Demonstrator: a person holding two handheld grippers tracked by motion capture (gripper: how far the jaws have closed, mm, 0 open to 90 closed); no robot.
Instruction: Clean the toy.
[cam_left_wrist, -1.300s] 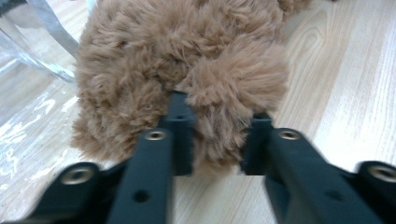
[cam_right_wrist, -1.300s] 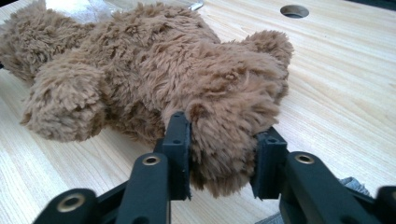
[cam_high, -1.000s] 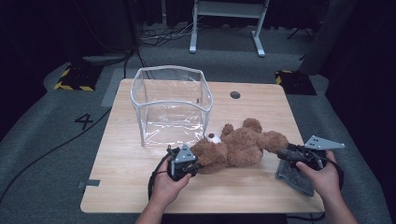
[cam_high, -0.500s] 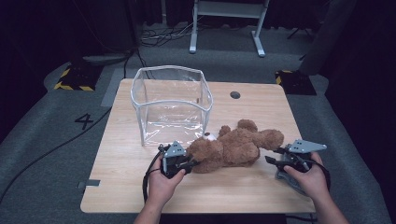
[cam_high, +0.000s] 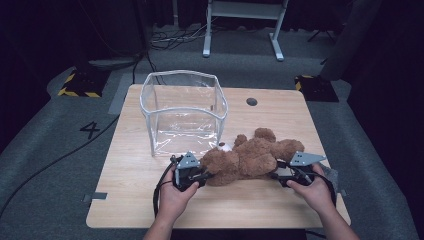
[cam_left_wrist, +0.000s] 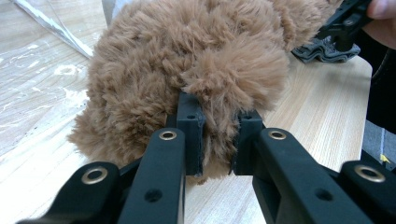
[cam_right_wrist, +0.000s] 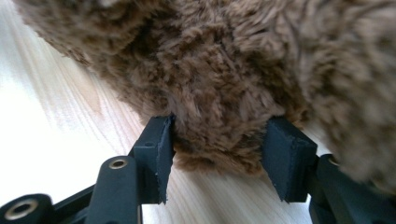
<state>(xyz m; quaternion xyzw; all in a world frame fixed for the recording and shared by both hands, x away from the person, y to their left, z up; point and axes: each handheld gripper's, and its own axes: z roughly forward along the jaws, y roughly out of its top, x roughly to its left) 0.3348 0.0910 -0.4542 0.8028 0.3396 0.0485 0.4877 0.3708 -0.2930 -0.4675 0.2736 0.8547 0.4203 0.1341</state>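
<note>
Near the front edge of the tabletop (cam_high: 125, 210) a brown teddy bear (cam_high: 250, 157) lies on its side, its long axis running roughly along that edge, head toward the clear plastic bag (cam_high: 182, 112) that stands open toward the back left corner. At the head end, the left gripper (cam_high: 197, 176) is clamped on a tuft of fur, jaws pinched close together in the left gripper view. At the leg end, the right gripper (cam_high: 281, 172) has its jaws spread around a paw (they have just been closing a little), with fur between them; the right gripper view leaves doubt whether the pads press yet. Any lift toward the bag probably needs both ends held.
</note>
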